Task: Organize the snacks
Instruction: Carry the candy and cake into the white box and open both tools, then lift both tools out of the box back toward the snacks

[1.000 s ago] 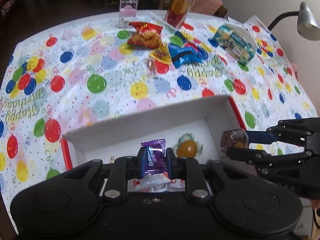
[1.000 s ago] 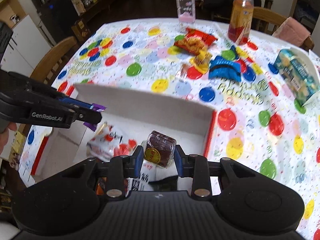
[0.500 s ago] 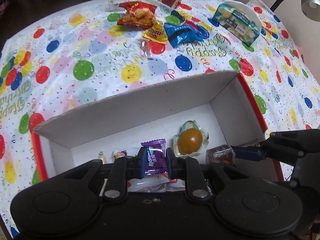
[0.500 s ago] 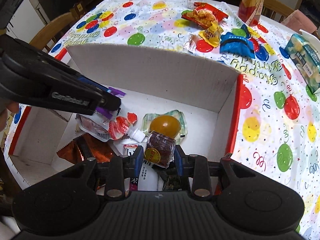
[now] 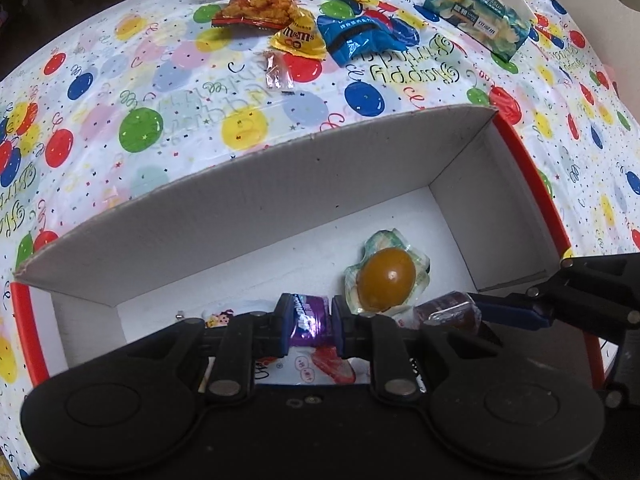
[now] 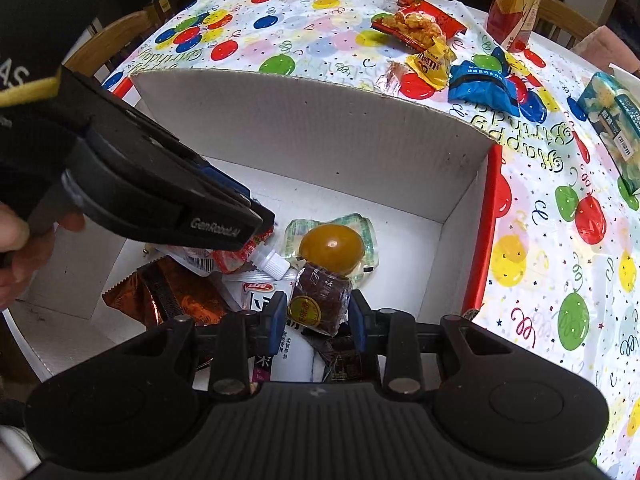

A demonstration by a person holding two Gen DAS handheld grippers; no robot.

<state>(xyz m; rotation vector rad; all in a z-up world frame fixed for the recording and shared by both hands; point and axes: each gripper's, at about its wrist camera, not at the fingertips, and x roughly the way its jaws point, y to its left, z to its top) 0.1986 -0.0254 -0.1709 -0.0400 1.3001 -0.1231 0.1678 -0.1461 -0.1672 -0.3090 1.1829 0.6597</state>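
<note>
My left gripper (image 5: 310,320) is shut on a purple candy (image 5: 309,321), low inside the white cardboard box (image 5: 256,196). My right gripper (image 6: 318,312) is shut on a brown wrapped cake (image 6: 320,300) with a gold sticker, also down in the box (image 6: 320,120). That cake (image 5: 448,314) and the right gripper's blue fingers (image 5: 508,312) show at the right of the left wrist view. A packed orange egg (image 6: 331,249) lies on the box floor just ahead of both. The left gripper's body (image 6: 160,196) crosses the right wrist view; its tips are hidden there.
Several wrappers (image 6: 176,288) fill the box's near side. On the balloon tablecloth (image 5: 160,80) beyond lie a red snack bag (image 5: 256,2), yellow m&m's pack (image 5: 300,36), blue pack (image 5: 356,36), small clear candy (image 5: 278,74) and tissue pack (image 5: 476,20). A drink bottle (image 6: 518,0) stands at the far edge.
Both grippers have gone forward and down into the box, each still holding its snack. The box now fills more of both views.
</note>
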